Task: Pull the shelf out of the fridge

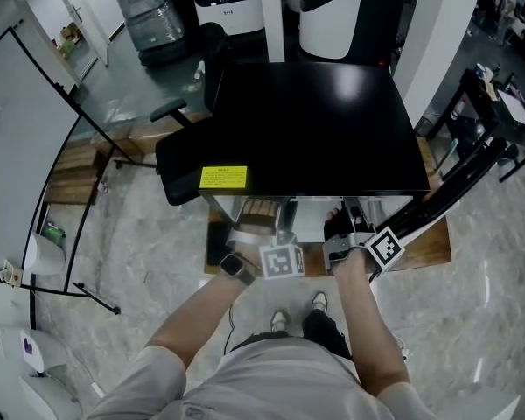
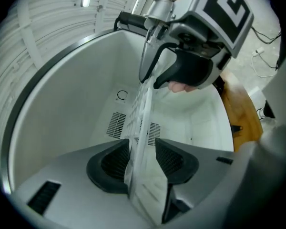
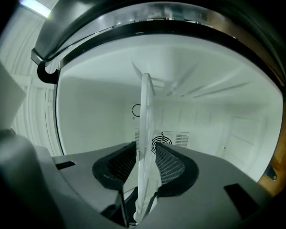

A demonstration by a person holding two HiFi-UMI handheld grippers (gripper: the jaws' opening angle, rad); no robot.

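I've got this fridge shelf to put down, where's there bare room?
The fridge top is bare apart from a yellow sticker. The marble floor to your right is open too. Left is crowded: a black chair and stand legs.

Lab space — white machines [image 1: 325, 7], office chair [image 1: 185, 164], water jug [image 1: 150, 17].

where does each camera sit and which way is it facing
head view: on the head, steeply down on the fridge top; forearms, feet, left tool, right tool show.
left gripper view: on the left tool, into the fridge; its jaws, the right tool.
right gripper view: on the right tool, toward the back vent; its jaws.
both gripper views share the shelf between jaws.
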